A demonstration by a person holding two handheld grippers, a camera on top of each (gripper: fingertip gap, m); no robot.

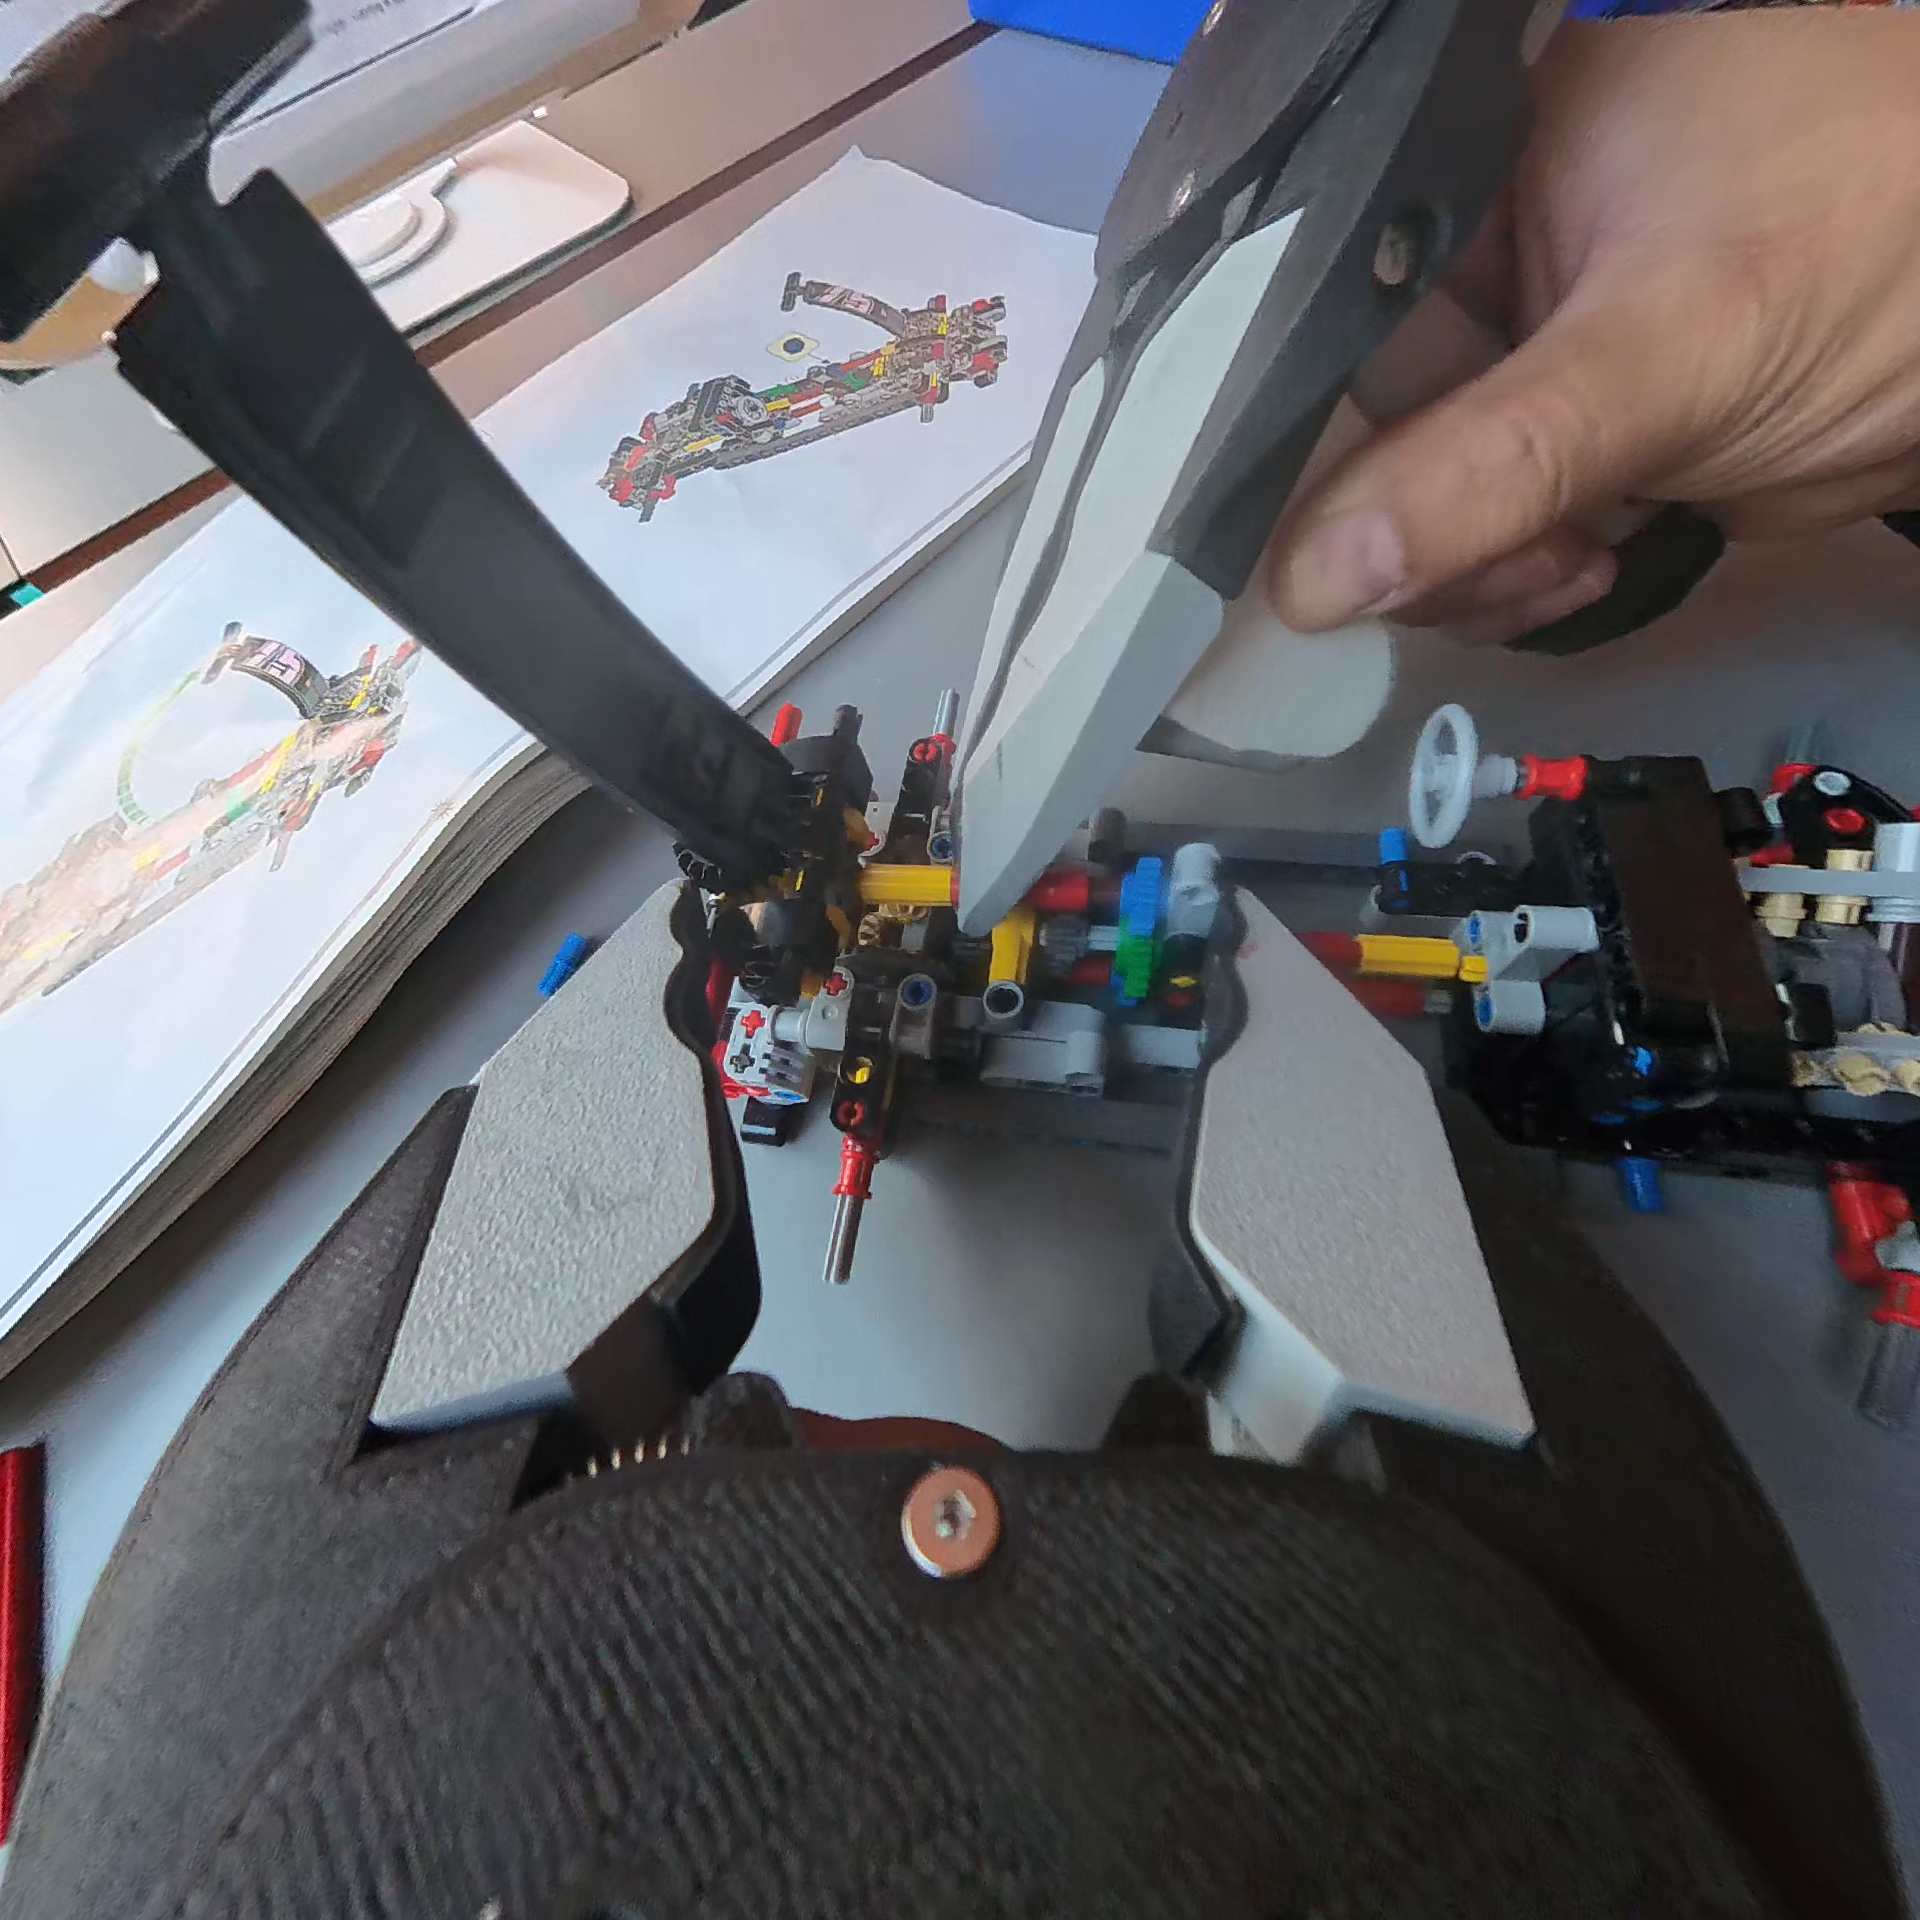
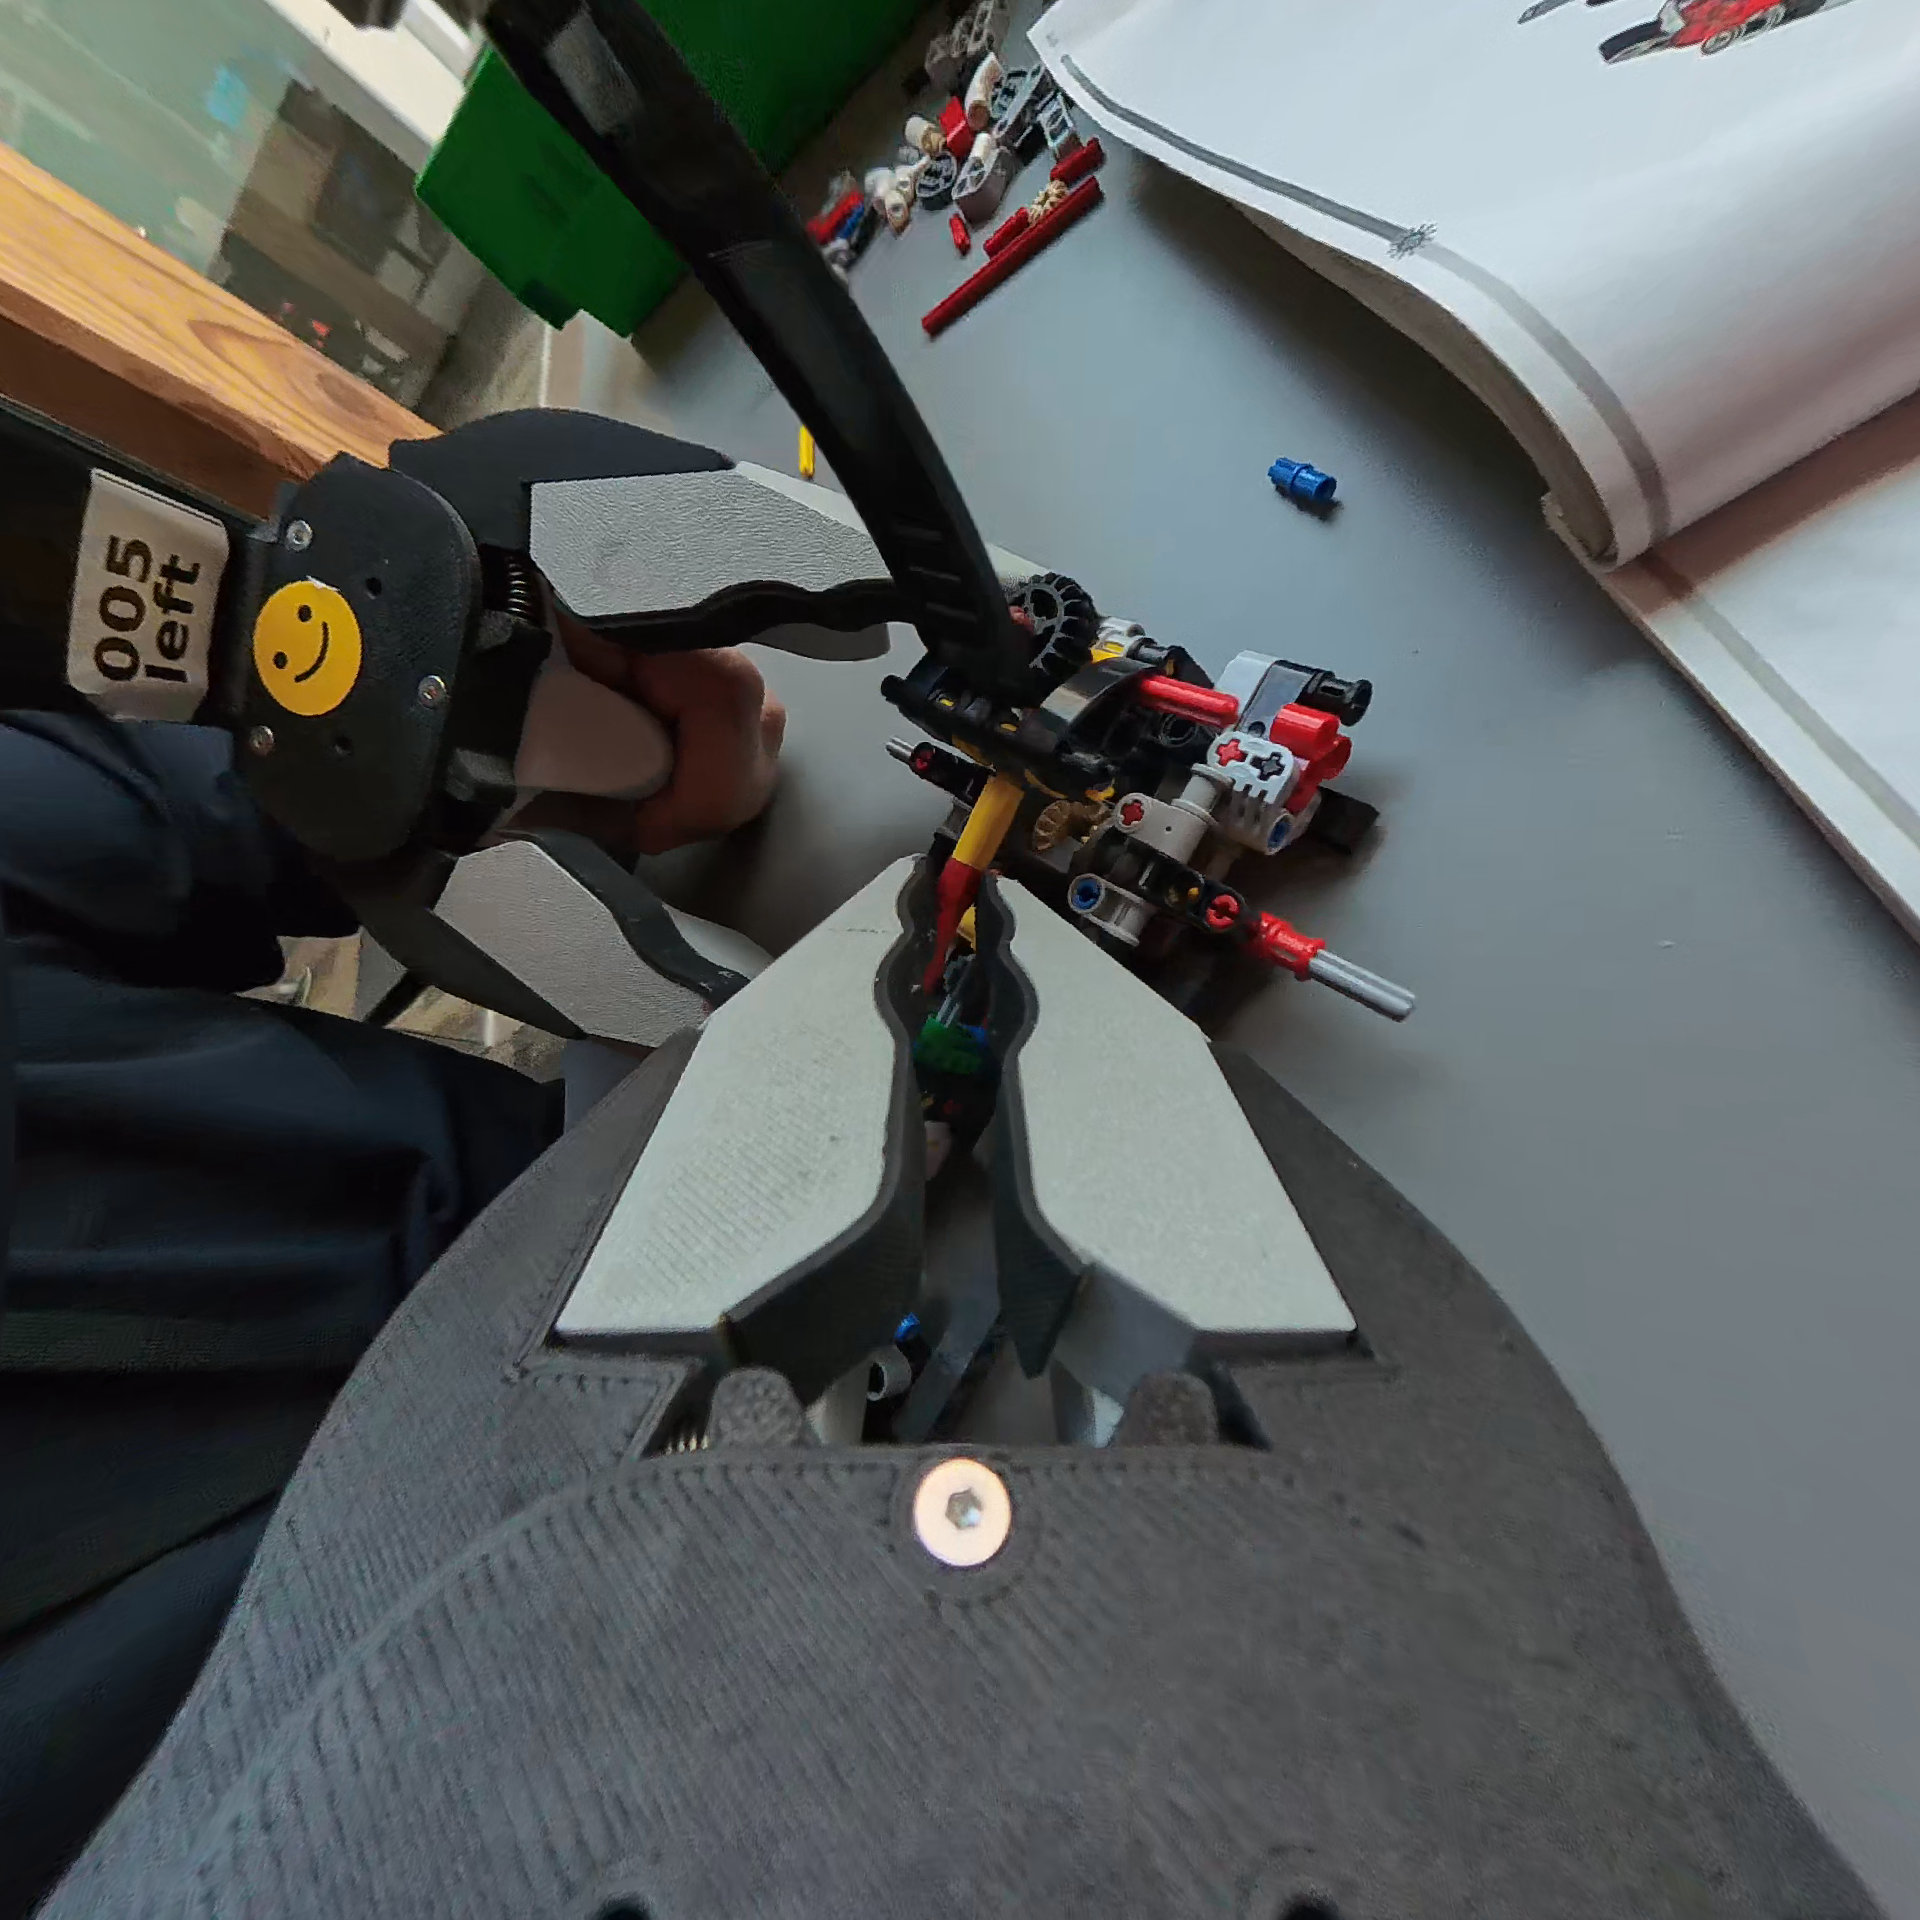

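Flanking brick model (image 1: 997, 966), left gripper (image 1: 956, 935) fingers wide; green bin (image 2: 582, 187) behind.

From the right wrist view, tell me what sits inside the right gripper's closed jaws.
Between the right gripper's nearly shut fingertips runs a thin red axle of the brick model. Deeper in, green and blue gears show; the fingers cover the rest.

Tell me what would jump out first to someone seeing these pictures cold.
A multicoloured brick-built mechanism on the grey table, set between the wide-open fingers of the left gripper. The right gripper is nearly closed with a thin red pin at its tips, right at the model's yellow axle. Beside them lies an open instruction book with printed model pictures, and a curved black panel leans onto the model.
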